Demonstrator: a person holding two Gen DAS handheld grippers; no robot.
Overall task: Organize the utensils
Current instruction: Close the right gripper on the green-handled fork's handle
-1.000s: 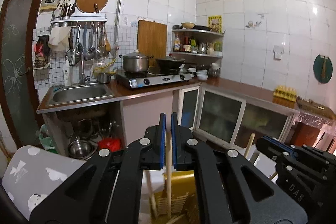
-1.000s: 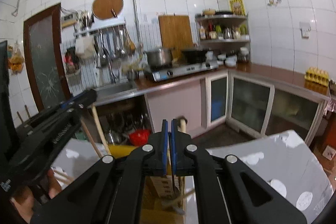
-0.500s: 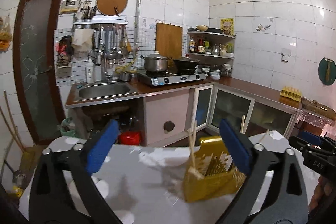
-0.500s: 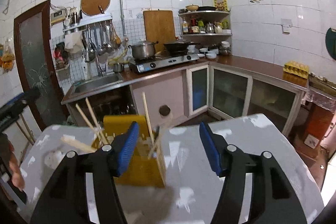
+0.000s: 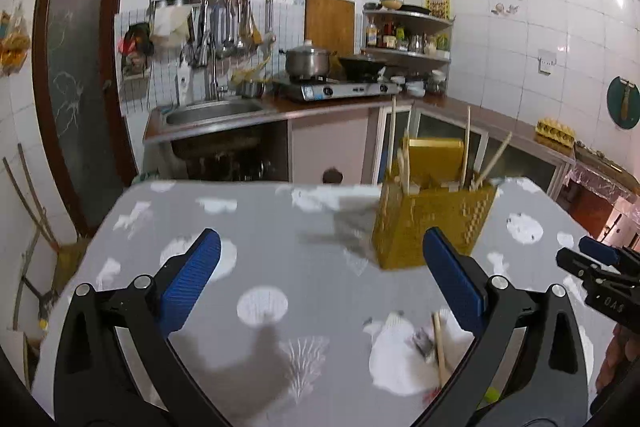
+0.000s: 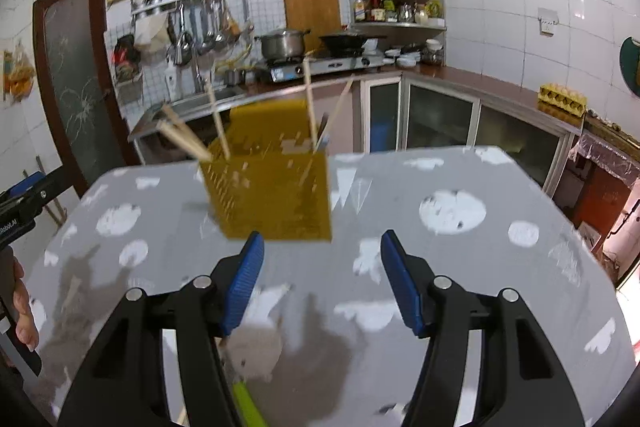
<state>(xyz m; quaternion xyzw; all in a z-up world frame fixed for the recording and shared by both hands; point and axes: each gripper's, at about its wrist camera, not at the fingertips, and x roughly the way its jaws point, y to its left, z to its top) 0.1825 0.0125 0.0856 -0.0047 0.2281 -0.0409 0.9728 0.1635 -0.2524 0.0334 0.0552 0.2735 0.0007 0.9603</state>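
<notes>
left gripper (image 5: 320,275) gaped wide, right gripper (image 6: 322,283) half-open, both empty | yellow holder (image 6: 272,195) stood mid-table | loose chopstick (image 5: 440,351) near (light, stiff, likely slippery): pinch mid-shaft

black claw (image 5: 320,269), blue ribbed pads (image 5: 192,279), silver screws

Two fisheye cameras ride just behind hand-held grippers, angled slightly down across a grey patterned table (image 5: 280,267) toward the kitchen counter. The left view sees the yellow utensil basket (image 5: 432,219) right of centre, the right view has it left of centre (image 6: 272,195) and nearer. Both share table, basket, sink (image 5: 212,111) and stove (image 6: 324,65).
</notes>
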